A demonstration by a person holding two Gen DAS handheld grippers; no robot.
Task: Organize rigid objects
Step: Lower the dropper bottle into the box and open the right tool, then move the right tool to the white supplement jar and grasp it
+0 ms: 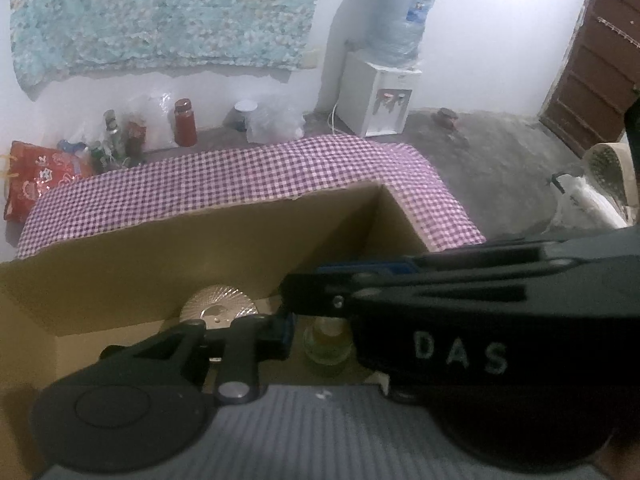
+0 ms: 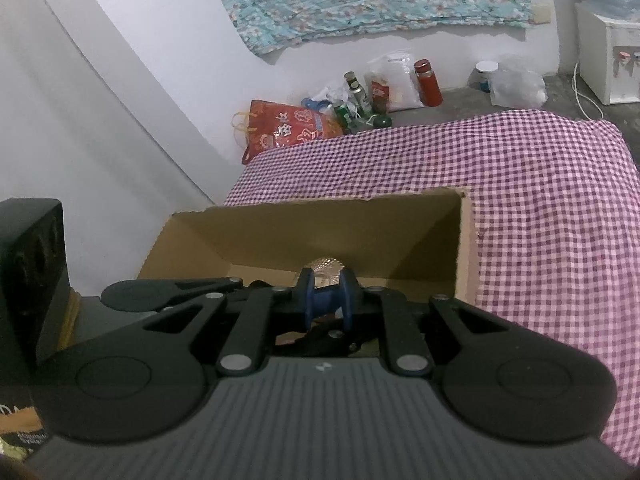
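An open cardboard box [image 1: 160, 252] stands on the purple checked cloth [image 1: 240, 176]. Inside it lie a ribbed clear glass dish [image 1: 218, 305] and a small yellowish glass jar [image 1: 326, 344]. My left gripper [image 1: 316, 340] is low inside the box; its left finger [image 1: 276, 334] shows beside the jar, and the right gripper's black body [image 1: 480, 320] crosses over and hides its right finger. In the right wrist view my right gripper [image 2: 326, 300] hangs over the box [image 2: 400, 232]; its blue fingertips [image 2: 306, 296] stand a small gap apart, with the glass dish [image 2: 326, 270] beyond them.
Bottles, a red jar [image 1: 185, 122], plastic bags and a red gift bag [image 1: 36, 176] line the wall beyond the table. A white water dispenser [image 1: 380, 96] stands at the back right and a brown door [image 1: 592, 60] at far right. A black box-like object [image 2: 32, 268] stands left of the right gripper.
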